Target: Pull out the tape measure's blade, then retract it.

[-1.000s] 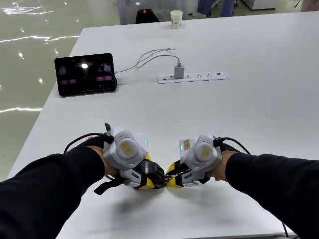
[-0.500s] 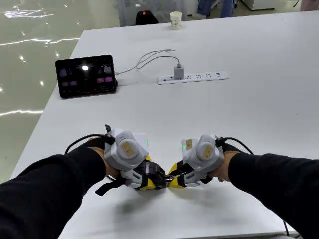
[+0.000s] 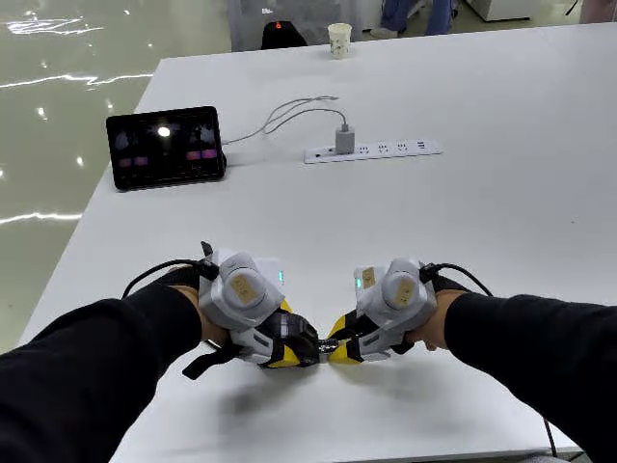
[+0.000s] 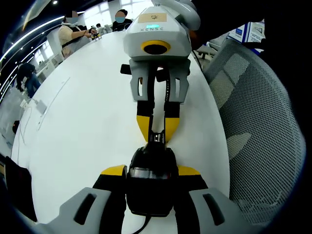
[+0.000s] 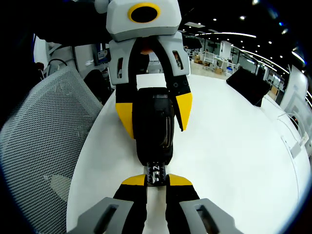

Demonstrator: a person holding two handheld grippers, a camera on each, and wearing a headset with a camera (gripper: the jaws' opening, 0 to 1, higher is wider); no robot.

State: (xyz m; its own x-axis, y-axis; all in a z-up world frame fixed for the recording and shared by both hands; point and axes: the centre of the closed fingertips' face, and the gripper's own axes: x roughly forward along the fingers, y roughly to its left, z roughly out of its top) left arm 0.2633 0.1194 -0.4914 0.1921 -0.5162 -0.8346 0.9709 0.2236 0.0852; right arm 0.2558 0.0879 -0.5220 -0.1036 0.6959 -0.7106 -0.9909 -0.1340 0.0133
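Close to the near edge of the white table (image 3: 463,222), the two grippers point at each other, tip to tip. The left gripper (image 4: 151,170) has its jaws closed around the black body of the tape measure (image 4: 151,192), which rests low over the table top. The right gripper (image 5: 156,181) has its jaws closed narrow on the end of the blade (image 5: 156,171). Only a short piece of blade with printed marks shows between the body and the yellow fingertips (image 5: 134,180). A grey mesh chair (image 4: 258,122) stands beside the table on the person's side. Further away on the table, to the left, a dark tablet (image 3: 166,145) stands tilted up. Beyond it, to the right, lies a white power strip (image 3: 386,149) with a charger (image 3: 345,137) plugged in and a cable (image 3: 284,111) running to the tablet. A paper cup (image 3: 340,37) stands at the far edge.
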